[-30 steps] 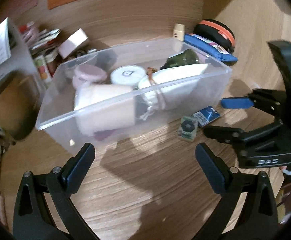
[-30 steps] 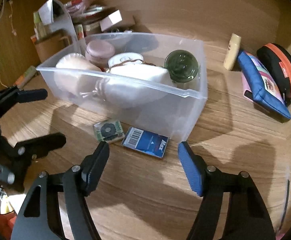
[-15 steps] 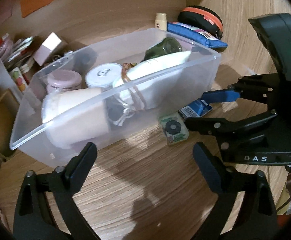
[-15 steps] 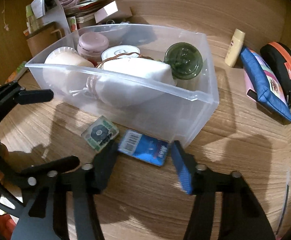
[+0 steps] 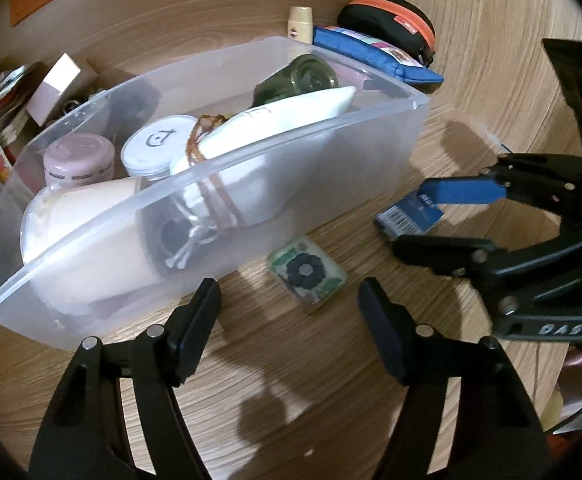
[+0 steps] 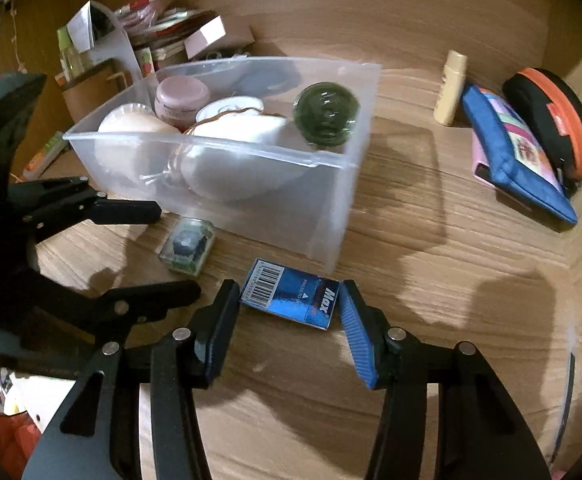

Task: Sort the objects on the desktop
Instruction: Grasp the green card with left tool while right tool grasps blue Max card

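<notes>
A clear plastic bin [image 5: 379,120] [image 6: 331,216] on the wooden desk holds a white pouch, a cream cup, a pink jar, a white tin and a green glass ball [image 6: 326,113]. In front of it lie a small clear green box [image 5: 307,274] [image 6: 187,249] and a blue Max staple box [image 6: 289,299] [image 5: 409,216]. My right gripper [image 6: 287,320] is open, its fingers on either side of the blue box, low to the desk. My left gripper [image 5: 289,320] is open and empty, just short of the green box.
A blue pencil pouch [image 6: 519,160], a black and orange case [image 6: 551,120] and a cream tube [image 6: 451,88] lie right of the bin near the wooden side wall. Boxes and papers [image 6: 163,40] pile up at the back left.
My right gripper has moved forward and down, so its open fingers now straddle the blue staple box. My left gripper has moved closer to the green box.
</notes>
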